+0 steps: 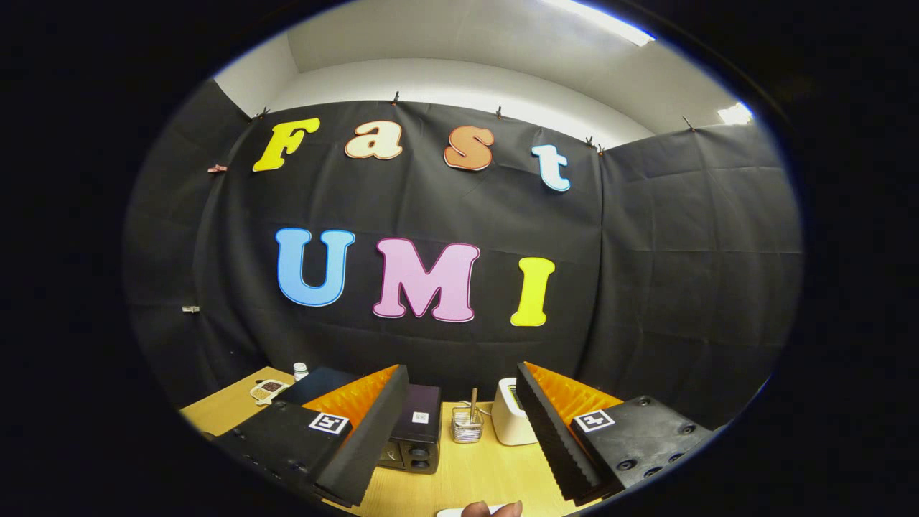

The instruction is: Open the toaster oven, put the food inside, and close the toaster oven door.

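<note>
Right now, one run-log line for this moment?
tool open, holding nothing | toaster oven beyond fingers, on table | wire basket beside it

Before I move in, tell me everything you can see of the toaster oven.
The dark, boxy toaster oven stands on the light wooden table, just ahead of the open hand-held gripper, half hidden behind one of its fingers. Its top looks dark purple with a small white sticker; two round knobs show low on the front. Whether the door is open cannot be told. A small wire holder stands beside it.

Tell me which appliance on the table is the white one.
The small white appliance beside the wire holder, ahead of the open tongs. The toaster oven opposite is dark.
</note>
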The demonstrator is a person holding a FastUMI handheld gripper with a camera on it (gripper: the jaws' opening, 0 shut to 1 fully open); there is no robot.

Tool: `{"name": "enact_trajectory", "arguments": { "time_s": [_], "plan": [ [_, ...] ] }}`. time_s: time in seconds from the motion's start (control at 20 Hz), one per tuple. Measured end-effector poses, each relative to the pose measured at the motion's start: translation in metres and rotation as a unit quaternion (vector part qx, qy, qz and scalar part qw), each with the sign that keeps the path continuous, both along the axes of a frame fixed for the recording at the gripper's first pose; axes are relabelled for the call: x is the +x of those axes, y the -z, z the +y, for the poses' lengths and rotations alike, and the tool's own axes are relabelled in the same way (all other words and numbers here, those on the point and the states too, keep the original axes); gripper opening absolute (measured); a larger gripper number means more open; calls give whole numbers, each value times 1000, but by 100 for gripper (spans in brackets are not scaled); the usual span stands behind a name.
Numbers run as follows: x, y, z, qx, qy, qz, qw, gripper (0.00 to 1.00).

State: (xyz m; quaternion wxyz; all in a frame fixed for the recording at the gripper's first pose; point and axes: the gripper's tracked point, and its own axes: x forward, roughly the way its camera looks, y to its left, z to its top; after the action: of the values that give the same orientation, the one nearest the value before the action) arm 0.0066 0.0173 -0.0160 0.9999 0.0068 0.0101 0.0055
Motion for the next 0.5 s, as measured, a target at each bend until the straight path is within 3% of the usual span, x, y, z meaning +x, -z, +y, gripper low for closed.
{"name": "enact_trajectory", "arguments": {
  "time_s": [0.5],
  "plan": [
    [30, 62, 118, 26, -53, 67, 996, 98]
  ]
}}
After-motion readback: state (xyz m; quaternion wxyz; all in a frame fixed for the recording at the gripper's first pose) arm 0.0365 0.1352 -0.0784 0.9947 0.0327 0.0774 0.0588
